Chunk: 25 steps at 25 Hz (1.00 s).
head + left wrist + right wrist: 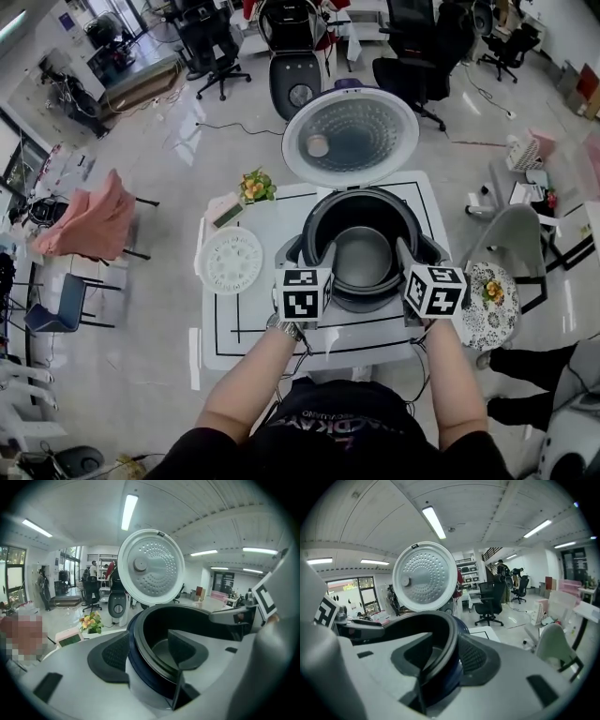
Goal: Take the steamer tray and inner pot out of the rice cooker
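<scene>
Rice cooker [375, 298] stands lid-up, inner pot [364, 255] seated inside; steamer tray [232, 261] already lies on the table [281, 342] beside it. Left gripper [317, 258] and right gripper [412, 255] straddle opposite rim edges, jaws unclamped. Close both evenly, then lift vertically, level.

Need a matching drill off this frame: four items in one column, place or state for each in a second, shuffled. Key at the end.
1. steamer tray
2. inner pot
3. lid
4. flowers

A. seated inside the rice cooker
B. white, lying flat on the table, left of the cooker
C. yellow-orange, at the table's far edge
D. swung open, standing up behind the cooker

Pairs: 1-B, 2-A, 3-D, 4-C
</scene>
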Each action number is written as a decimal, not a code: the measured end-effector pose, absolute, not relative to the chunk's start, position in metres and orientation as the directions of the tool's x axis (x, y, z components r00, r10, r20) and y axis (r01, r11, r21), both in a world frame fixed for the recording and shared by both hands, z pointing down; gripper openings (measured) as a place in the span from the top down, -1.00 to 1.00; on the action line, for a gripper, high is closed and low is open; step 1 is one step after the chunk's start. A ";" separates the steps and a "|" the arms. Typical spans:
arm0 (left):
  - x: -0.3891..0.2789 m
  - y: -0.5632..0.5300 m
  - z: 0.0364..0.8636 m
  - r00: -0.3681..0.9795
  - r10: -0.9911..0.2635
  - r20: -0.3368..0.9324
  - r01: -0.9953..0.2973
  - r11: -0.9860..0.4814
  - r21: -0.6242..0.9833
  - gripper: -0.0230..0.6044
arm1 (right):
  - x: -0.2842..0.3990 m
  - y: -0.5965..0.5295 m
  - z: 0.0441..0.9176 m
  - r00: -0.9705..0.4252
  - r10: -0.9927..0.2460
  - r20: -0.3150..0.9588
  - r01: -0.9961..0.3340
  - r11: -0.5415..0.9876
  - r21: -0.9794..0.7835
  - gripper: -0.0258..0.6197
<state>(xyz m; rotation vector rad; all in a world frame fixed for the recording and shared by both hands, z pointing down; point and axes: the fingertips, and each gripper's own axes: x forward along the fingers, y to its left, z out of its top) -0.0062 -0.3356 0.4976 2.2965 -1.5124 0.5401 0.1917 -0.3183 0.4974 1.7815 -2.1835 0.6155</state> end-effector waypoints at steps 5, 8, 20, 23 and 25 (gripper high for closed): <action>-0.009 -0.336 0.503 0.271 -0.810 0.520 -0.947 -0.321 -0.007 0.26 | 0.191 -0.318 0.500 -0.174 -0.858 0.483 -0.985 0.155 -0.080 0.40; -0.013 -0.340 0.502 0.191 -0.833 0.520 -0.962 -0.265 -0.071 0.38 | 0.192 -0.319 0.501 -0.145 -0.857 0.494 -0.989 0.143 -0.041 0.42; -0.013 -0.337 0.503 0.099 -0.856 0.507 -0.971 -0.196 -0.140 0.56 | 0.194 -0.319 0.499 -0.155 -0.850 0.504 -0.987 0.155 -0.041 0.48; -0.014 -0.335 0.500 0.080 -0.861 0.502 -0.979 -0.162 -0.120 0.57 | 0.196 -0.321 0.498 -0.162 -0.851 0.500 -0.986 0.152 -0.062 0.51; -0.015 -0.331 0.500 0.065 -0.864 0.499 -0.987 -0.131 -0.098 0.60 | 0.197 -0.320 0.495 -0.169 -0.856 0.489 -0.985 0.153 -0.074 0.53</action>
